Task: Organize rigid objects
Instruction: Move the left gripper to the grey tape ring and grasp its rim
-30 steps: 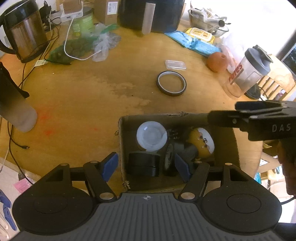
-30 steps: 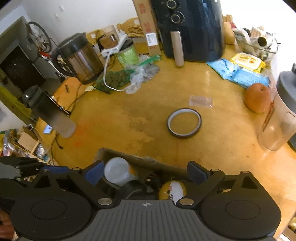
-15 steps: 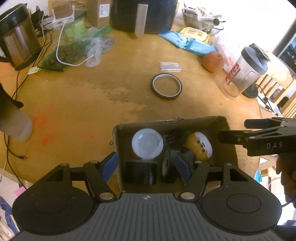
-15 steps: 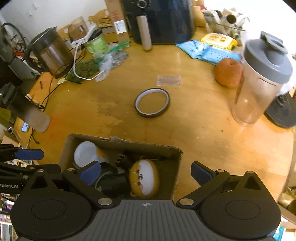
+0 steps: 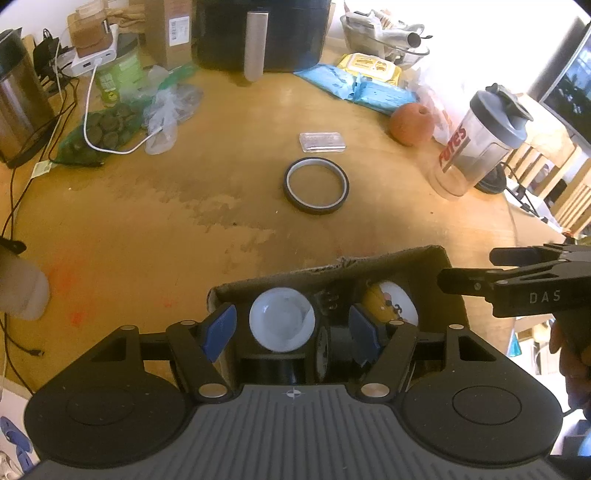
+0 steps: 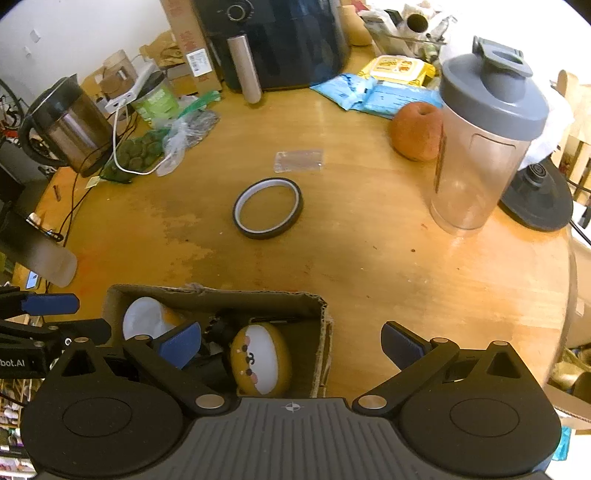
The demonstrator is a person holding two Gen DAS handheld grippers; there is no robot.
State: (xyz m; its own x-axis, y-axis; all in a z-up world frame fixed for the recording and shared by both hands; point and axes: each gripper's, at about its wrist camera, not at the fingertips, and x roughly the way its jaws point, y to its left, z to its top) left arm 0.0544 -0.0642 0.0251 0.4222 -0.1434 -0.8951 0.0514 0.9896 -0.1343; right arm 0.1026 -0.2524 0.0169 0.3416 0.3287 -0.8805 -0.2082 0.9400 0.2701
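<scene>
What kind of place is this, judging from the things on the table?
Probably a home kitchen or dining area. A round wooden table holds an air fryer, an electric kettle and a shaker bottle, with snack packets and cables around them.

**A lived-in home kitchen table**

Ahead of my jaws spreads a round wooden table (image 6: 369, 258), worn and stained. At its far edge stands a black air fryer (image 6: 288, 40); far left a steel kettle (image 6: 70, 125), to my right a shaker bottle (image 6: 484, 147) and an orange fruit (image 6: 415, 131). Snack packets (image 5: 365, 88), charging cables (image 5: 110, 147) and cardboard boxes (image 5: 173, 29) crowd the back.
</scene>
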